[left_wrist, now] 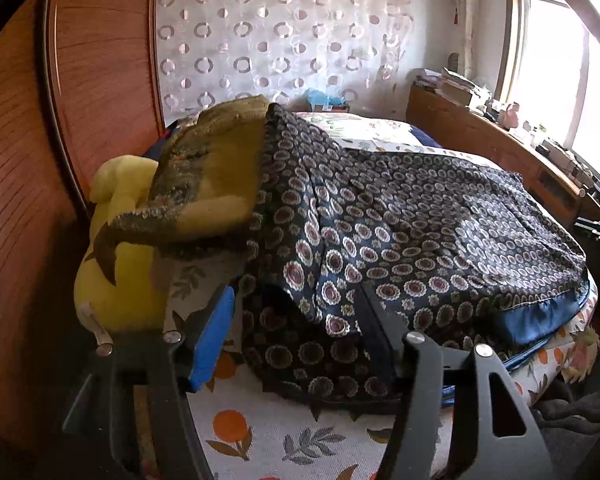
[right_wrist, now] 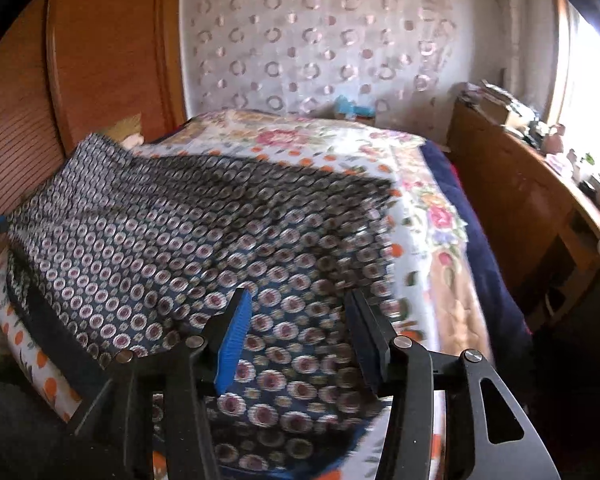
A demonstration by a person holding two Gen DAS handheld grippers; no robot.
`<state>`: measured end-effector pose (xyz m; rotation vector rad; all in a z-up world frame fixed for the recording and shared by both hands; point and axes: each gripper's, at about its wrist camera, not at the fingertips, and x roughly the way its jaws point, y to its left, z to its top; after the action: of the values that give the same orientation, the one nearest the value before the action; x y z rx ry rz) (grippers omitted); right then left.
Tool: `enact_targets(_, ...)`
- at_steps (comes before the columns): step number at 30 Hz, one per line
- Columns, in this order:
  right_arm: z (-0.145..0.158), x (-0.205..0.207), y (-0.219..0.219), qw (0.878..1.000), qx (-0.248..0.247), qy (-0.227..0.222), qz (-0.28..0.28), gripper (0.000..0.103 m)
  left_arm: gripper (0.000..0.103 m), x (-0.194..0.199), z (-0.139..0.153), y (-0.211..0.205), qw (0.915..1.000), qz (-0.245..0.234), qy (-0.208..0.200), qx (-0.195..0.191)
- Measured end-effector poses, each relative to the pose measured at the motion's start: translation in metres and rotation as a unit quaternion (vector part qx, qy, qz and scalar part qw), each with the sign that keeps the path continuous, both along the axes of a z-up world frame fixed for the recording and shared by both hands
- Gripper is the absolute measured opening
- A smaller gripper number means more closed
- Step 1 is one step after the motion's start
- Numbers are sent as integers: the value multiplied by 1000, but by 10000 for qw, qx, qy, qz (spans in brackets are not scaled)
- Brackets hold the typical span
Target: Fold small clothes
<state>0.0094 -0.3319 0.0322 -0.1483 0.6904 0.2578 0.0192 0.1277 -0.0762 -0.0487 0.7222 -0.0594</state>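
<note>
A dark navy garment with round floral medallions [left_wrist: 400, 232] lies spread over the bed, with a blue satin hem [left_wrist: 540, 316] at its right edge. My left gripper [left_wrist: 296, 312] is open, its jaws wide apart over the garment's near left corner. In the right wrist view the same garment [right_wrist: 180, 232] covers the bed's left half. My right gripper [right_wrist: 300, 316] is open just above the garment's near right part, and the cloth passes between and under its jaws. That view is blurred.
A bedsheet with orange fruit and flower prints [left_wrist: 260, 432] covers the bed. A yellow plush toy [left_wrist: 116, 248] under an olive cloth [left_wrist: 220, 168] sits at the left by a wooden wardrobe [left_wrist: 20, 200]. A wooden headboard shelf with clutter [left_wrist: 500, 136] runs along the right under a window.
</note>
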Motion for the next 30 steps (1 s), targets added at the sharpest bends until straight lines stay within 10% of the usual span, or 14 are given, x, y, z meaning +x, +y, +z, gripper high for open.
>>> enact_targets(12, -51, 38, 17, 9980, -144, 554, 254, 51, 63, -5, -11, 7, 9998, 135, 103, -130)
enact_targets(30, -67, 24, 17, 9998, -79, 156, 28, 62, 78, 23, -26, 26, 9982, 273, 323, -425)
